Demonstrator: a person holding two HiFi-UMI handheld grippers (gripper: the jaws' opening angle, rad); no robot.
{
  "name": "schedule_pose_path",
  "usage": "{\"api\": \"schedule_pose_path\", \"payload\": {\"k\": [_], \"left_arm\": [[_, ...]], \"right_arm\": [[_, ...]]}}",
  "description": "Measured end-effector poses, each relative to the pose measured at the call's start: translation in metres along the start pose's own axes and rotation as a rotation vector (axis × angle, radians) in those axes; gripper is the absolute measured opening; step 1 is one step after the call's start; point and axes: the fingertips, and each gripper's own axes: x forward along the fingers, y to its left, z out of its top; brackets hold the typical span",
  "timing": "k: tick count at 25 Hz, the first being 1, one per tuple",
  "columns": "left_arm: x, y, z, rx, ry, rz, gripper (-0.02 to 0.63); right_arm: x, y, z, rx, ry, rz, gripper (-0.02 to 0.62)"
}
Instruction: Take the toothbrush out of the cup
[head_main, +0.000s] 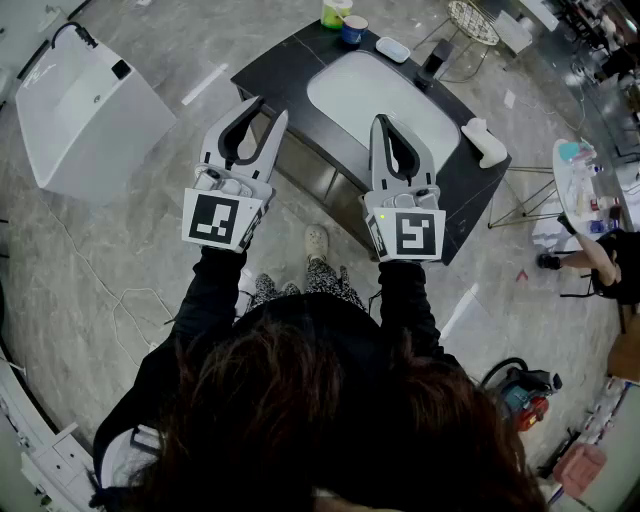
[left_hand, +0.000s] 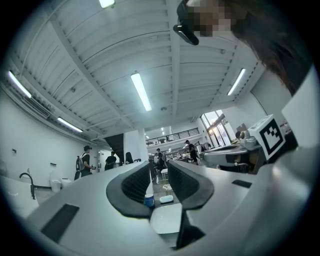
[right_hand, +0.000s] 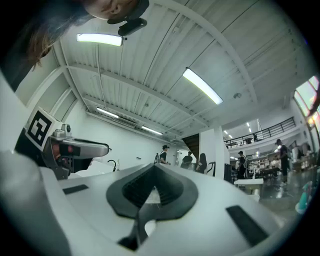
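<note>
Dark counter (head_main: 290, 60), white basin (head_main: 360, 85) | blue cup (head_main: 353, 30) behind basin; toothbrush too small to make out | left gripper (head_main: 268, 108) near-left of basin, jaws apart, empty | right gripper (head_main: 385, 120) over basin's near side, jaws clenched, empty

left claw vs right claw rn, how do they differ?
Left claw has its jaws apart; right claw has them closed together. The left claw's own view shows the blue cup through its gap; the right claw's tips meet and leave no such opening. Shared: both are empty and point toward the counter, short of the cup.
</note>
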Motion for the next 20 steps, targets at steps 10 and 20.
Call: {"api": "schedule_pose_path", "payload": {"k": [10,20], "left_arm": [[0.002,0.004,-0.017,-0.031,0.033,0.020,0.112],[0.029,0.015,-0.025,-0.049,0.030,0.016,0.112]], "right_arm": [[0.009,-0.006,-0.006,0.060,-0.033,0.025,0.003],[0.037,-0.015,-0.018,0.044,-0.025,0.059,0.003]]}}
